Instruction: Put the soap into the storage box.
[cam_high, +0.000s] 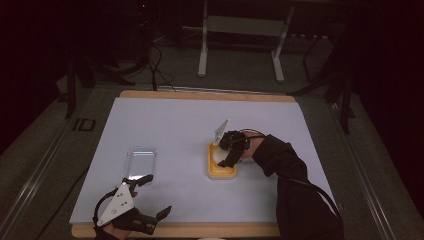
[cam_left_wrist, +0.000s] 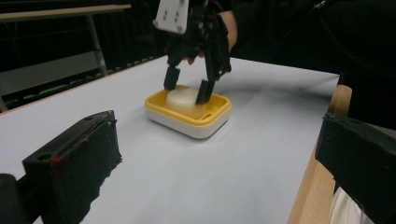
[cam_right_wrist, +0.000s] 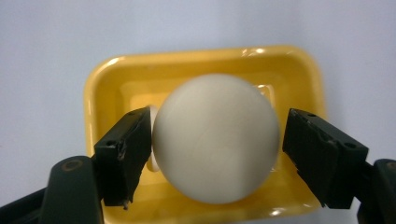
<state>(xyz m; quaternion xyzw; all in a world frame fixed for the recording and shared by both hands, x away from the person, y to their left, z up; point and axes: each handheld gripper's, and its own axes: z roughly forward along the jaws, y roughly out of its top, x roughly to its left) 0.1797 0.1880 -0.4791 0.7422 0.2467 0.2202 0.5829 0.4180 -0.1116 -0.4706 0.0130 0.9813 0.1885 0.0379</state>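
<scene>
Yellow dish (cam_right_wrist: 112, 77), white soap (cam_right_wrist: 215, 140) sitting in it
Right gripper (cam_right_wrist: 215, 154) straddles the soap, jaws barely off it; left gripper (cam_left_wrist: 210, 177) sits wide open near the table edge.

left gripper (cam_high: 150, 196): jaws wide apart, resting at seven o'clock
right gripper (cam_high: 222, 159): pointing down, jaws slightly parted
</scene>
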